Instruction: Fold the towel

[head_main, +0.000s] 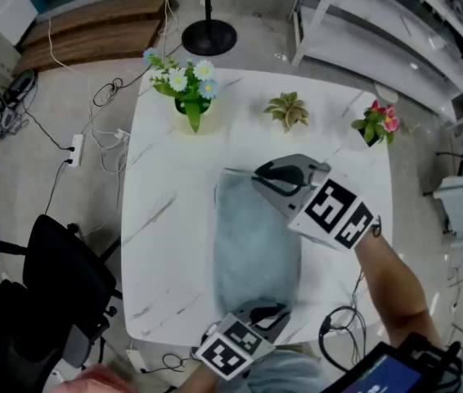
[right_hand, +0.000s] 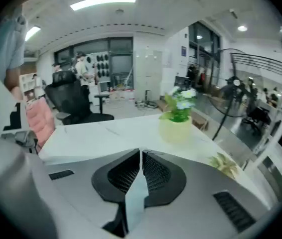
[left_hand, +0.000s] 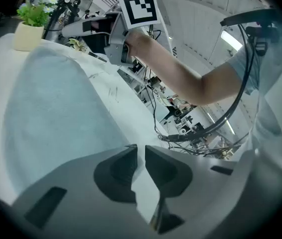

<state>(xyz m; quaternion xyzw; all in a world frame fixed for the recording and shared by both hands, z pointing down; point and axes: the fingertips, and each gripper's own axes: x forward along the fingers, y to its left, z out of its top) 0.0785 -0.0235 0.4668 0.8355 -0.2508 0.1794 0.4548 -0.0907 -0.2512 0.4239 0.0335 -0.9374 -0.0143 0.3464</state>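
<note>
The white marble worktop (head_main: 166, 219) fills the middle of the head view. A black office chair (head_main: 60, 277) stands on the floor off its left edge.

The pale blue-grey towel (head_main: 252, 244) lies on the worktop, a little right of centre. It runs lengthwise from the near edge towards the middle. Most of it is flat, and its long left side bows slightly.

The right gripper (head_main: 258, 175) is at the towel's far edge, close to the far right corner, with the marker cube behind it towards the right edge. Its jaws are closed almost together on a thin strip of the blue cloth. The right gripper view shows the strip clamped between the ribbed pads, with the worktop well below.

The left gripper (head_main: 279, 309) sits at the near edge, by the towel's near right corner. Its jaws stand a narrow gap apart. A pale strip shows between them, but I cannot tell whether it is cloth or the bare worktop beneath.

Three small plants line the far edge:
- white and blue flowers (head_main: 189, 88) in a yellowish pot at the far left corner
- a low green plant (head_main: 287, 110) near the middle
- pink flowers (head_main: 376, 124) at the far right corner
</note>
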